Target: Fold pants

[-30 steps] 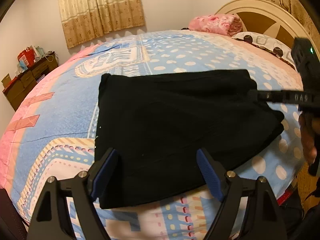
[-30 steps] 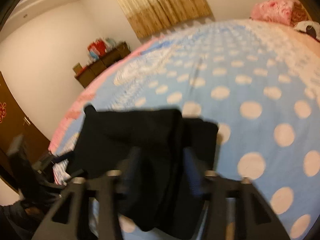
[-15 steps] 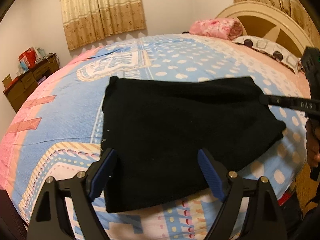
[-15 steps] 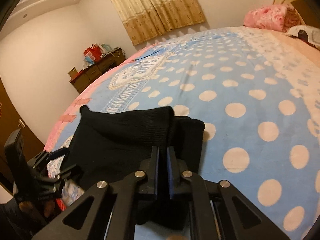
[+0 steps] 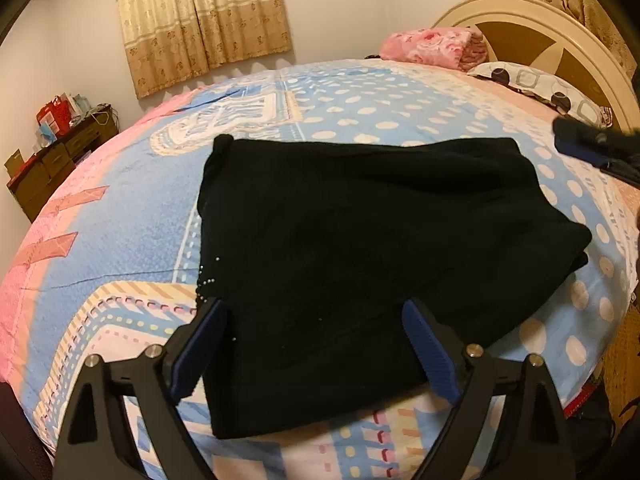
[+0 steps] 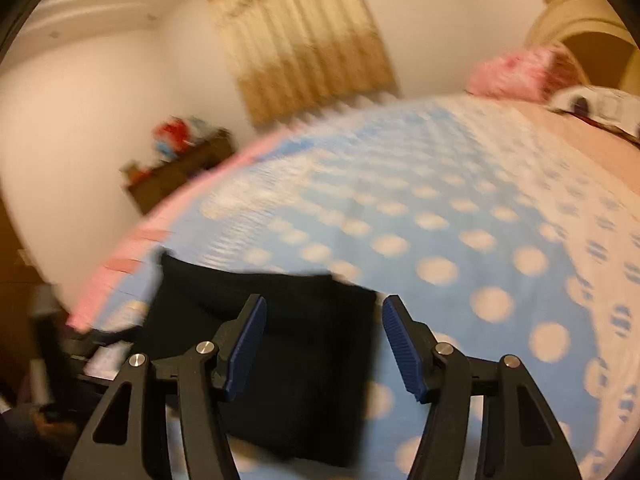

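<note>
Folded black pants point(image 5: 360, 248) lie on the bed point(image 5: 120, 216) just ahead of both empty, spread grippers, left gripper point(image 5: 316, 344) and right gripper point(image 6: 322, 344); a careless nudge could rumple the loose fold

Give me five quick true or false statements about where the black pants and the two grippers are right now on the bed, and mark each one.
1. The black pants lie folded on the bedspread. True.
2. The left gripper is shut on the pants. False: its jaws stand wide open, with nothing between them gripped.
3. The right gripper is open. True: its blue pads stand apart over the pants' edge.
4. A pink blanket sits near the headboard. True.
5. The pants hang off the dresser. False: they rest on the bed; the dresser stands by the wall, apart from them.
</note>
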Tool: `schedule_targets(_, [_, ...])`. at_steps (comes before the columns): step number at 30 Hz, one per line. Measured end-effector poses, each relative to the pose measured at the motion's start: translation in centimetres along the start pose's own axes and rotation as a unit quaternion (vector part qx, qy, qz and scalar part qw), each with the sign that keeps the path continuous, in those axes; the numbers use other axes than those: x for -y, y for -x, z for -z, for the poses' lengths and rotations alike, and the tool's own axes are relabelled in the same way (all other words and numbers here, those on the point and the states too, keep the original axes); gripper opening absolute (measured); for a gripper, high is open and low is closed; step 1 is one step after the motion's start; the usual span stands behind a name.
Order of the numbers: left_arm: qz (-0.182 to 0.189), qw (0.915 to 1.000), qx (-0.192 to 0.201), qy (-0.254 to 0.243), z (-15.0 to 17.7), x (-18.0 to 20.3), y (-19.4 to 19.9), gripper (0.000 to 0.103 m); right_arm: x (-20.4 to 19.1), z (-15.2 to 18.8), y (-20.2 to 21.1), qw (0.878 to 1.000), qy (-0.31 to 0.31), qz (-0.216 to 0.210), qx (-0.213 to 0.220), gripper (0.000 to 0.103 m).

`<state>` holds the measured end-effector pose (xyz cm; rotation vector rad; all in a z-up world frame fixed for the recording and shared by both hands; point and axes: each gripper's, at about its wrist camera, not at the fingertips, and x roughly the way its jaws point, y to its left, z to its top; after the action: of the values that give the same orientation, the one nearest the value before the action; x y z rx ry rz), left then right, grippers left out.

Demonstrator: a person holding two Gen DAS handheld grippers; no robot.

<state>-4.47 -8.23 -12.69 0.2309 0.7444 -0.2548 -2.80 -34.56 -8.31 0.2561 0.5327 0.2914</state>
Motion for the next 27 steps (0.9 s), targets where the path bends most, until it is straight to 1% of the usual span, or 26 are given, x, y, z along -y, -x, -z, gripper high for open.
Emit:
schedule_targets(1, [0.000,1.0000,-0.001,0.001,0.0,0.0,0.0,0.094,-0.9,0.0,-0.1,1.000,0.008,-0.027,0.000,0.062])
schedule_targets(2, [0.001,1.0000,-0.003,0.004,0.0,-0.1,-0.1,0.096,-1.9,0.3,-0.7,0.998,0.023,-0.055,-0.015,0.062])
schedule_targets(3, [0.002,1.0000,-0.004,0.007,0.1,-0.3,-0.2,0.098,-2.5,0.7,-1.4,0.997,0.031,-0.064,-0.028,0.062])
schedule_targets(5, [0.006,0.9998,-0.011,0.018,0.2,-0.7,-0.6,0.102,-3.2,2.0,-3.3,0.995,0.045,-0.061,-0.065,0.062])
schedule_targets(7, [0.017,0.9991,-0.019,0.033,0.1,-1.1,-0.9,0.103,-2.8,3.1,-4.8,0.993,0.048,-0.052,-0.094,0.062])
schedule_targets(8, [0.020,0.9989,-0.020,0.038,0.2,-1.3,-1.0,0.103,-2.8,3.3,-4.5,0.994,0.055,-0.055,-0.080,0.062])
schedule_targets(11, [0.022,0.9987,-0.023,0.041,0.2,-1.3,-1.0,0.103,-3.1,3.3,-4.2,0.993,0.063,-0.054,-0.087,0.062])
schedule_targets(13, [0.020,0.9988,-0.024,0.038,0.1,-1.3,-0.8,0.103,-3.0,3.0,-3.6,0.993,0.052,-0.054,-0.087,0.062])
schedule_targets(15, [0.015,0.9988,-0.023,0.041,-0.1,-1.8,-0.4,0.103,-2.4,2.5,-2.8,0.996,0.037,-0.042,-0.069,0.063])
schedule_targets(16, [0.012,0.9986,-0.020,0.048,-0.3,-2.2,-0.2,0.103,-2.0,2.4,-2.0,0.998,0.031,-0.029,-0.053,0.068])
schedule_targets(17, [0.013,0.9983,-0.020,0.053,-0.5,-2.6,-0.1,0.103,-1.5,2.2,-1.5,0.999,0.025,-0.012,-0.042,0.079])
schedule_targets(18, [0.012,0.9979,-0.019,0.061,-0.7,-3.0,-0.2,0.103,-1.0,2.1,-1.4,0.999,0.019,0.006,-0.040,0.083])
schedule_targets(19, [0.015,0.9971,-0.018,0.073,-0.9,-3.6,-0.2,0.103,-0.3,2.0,-1.6,0.999,0.008,0.025,-0.043,0.084])
schedule_targets(20, [0.022,0.9964,-0.021,0.079,-1.0,-3.9,-0.4,0.103,0.8,2.2,-2.0,0.998,-0.014,0.029,-0.050,0.084])
schedule_targets(21, [0.032,0.9957,-0.026,0.083,-1.1,-4.1,-0.8,0.103,1.4,2.3,-2.4,0.998,-0.029,0.024,-0.059,0.084])
schedule_targets(22, [0.036,0.9949,-0.035,0.087,-1.2,-4.3,-1.4,0.103,2.0,2.7,-3.3,0.996,-0.047,0.019,-0.078,0.084])
schedule_targets(23, [0.040,0.9941,-0.044,0.090,-1.1,-4.4,-1.9,0.102,2.2,3.0,-3.9,0.994,-0.052,0.020,-0.091,0.084])
schedule_targets(24, [0.056,0.9923,-0.055,0.096,-1.0,-4.5,-2.5,0.099,2.2,3.3,-4.4,0.994,-0.049,0.024,-0.094,0.084])
schedule_targets(25, [0.073,0.9901,-0.061,0.103,-1.0,-4.5,-2.9,0.097,1.9,3.4,-4.4,0.995,-0.036,0.028,-0.084,0.084])
schedule_targets(26, [0.078,0.9895,-0.059,0.107,-0.9,-4.5,-3.0,0.096,1.4,3.6,-4.5,0.996,-0.027,0.027,-0.084,0.083])
schedule_targets(27, [0.079,0.9896,-0.055,0.106,-0.9,-4.5,-2.9,0.088,1.2,3.6,-4.6,0.996,-0.027,0.013,-0.086,0.079])
